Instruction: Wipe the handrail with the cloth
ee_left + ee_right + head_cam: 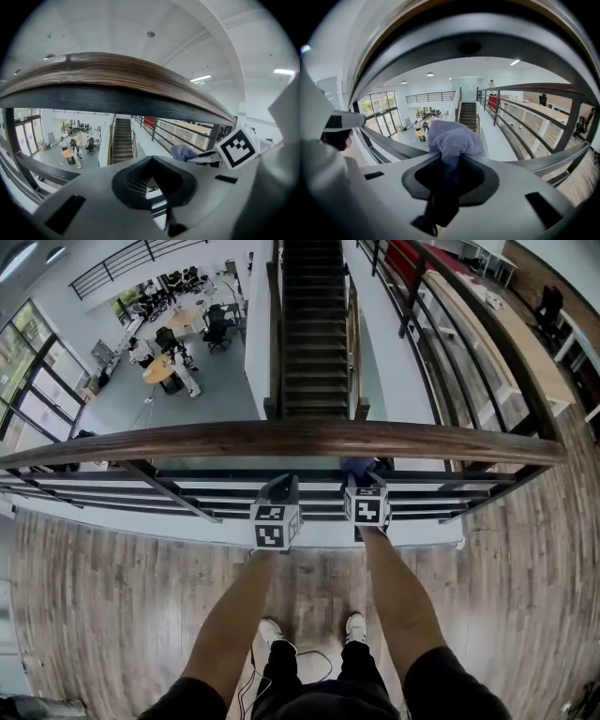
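Note:
The wooden handrail (300,439) runs left to right across the head view, just beyond both grippers. It also arches overhead in the left gripper view (117,75) and the right gripper view (468,33). A lavender cloth (452,138) bunches out of my right gripper (450,166), which is shut on it. In the head view, the cloth (359,467) and right gripper (364,482) sit just below the rail. My left gripper (279,488) hovers beside it to the left, under the rail, jaws shut with nothing in them (152,180). The left gripper view shows the cloth (183,151) at right.
Dark metal bars (187,486) run under the handrail. Beyond them is a drop to a lower floor with desks and people (173,352), and a staircase (315,324). I stand on wood flooring (103,596); a thin cable (314,662) lies by my feet.

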A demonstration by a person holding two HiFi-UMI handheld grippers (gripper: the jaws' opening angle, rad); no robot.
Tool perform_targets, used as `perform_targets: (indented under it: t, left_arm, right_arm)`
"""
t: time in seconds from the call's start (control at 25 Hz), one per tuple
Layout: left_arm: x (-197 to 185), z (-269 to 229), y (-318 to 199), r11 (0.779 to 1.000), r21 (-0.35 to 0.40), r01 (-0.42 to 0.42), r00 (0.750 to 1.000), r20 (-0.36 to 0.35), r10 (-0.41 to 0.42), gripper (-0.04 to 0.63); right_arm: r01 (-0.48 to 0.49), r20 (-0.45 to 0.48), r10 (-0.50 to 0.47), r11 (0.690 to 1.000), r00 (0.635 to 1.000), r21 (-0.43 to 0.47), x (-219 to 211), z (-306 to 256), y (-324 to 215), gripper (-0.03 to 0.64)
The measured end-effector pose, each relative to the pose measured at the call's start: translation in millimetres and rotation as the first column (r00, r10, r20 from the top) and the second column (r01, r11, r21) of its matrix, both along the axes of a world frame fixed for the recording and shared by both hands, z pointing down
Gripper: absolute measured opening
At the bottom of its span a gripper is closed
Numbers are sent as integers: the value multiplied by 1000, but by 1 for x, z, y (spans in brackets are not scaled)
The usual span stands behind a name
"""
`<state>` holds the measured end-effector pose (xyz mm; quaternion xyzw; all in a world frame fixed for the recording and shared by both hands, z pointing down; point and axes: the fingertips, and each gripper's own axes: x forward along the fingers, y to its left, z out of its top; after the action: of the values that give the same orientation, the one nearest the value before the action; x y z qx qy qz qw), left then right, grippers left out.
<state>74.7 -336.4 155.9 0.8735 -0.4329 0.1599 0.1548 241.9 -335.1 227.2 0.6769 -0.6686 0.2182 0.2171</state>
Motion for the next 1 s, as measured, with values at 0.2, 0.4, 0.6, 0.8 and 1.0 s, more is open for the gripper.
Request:
perform_targets:
  t: [0.2, 0.4, 0.6, 0.8, 1.0]
  left_arm:
    - [86, 9, 19, 997, -23, -70, 998, -7, 70, -2]
    - [170, 13, 38, 990, -27, -138, 990, -13, 138, -2]
    - [248, 13, 48, 982, -23, -187, 982, -33, 187, -2]
    - [316, 9, 62, 969, -17, -248, 968, -33, 247, -2]
    - [372, 13, 74, 958, -19, -287, 958, -22, 287, -2]
  right_arm:
    - [-51, -7, 51, 999, 999, 11, 81, -4, 26, 91]
    - [-108, -25, 108, 994, 994, -4, 169, 2, 54, 91]
    - [-157, -31, 157, 988, 987, -3, 247, 2, 75, 91]
    - [-199, -41, 197, 980, 980, -32, 319, 0, 91, 91]
    - [-244, -65, 242, 969, 968, -34, 398, 1, 105, 91]
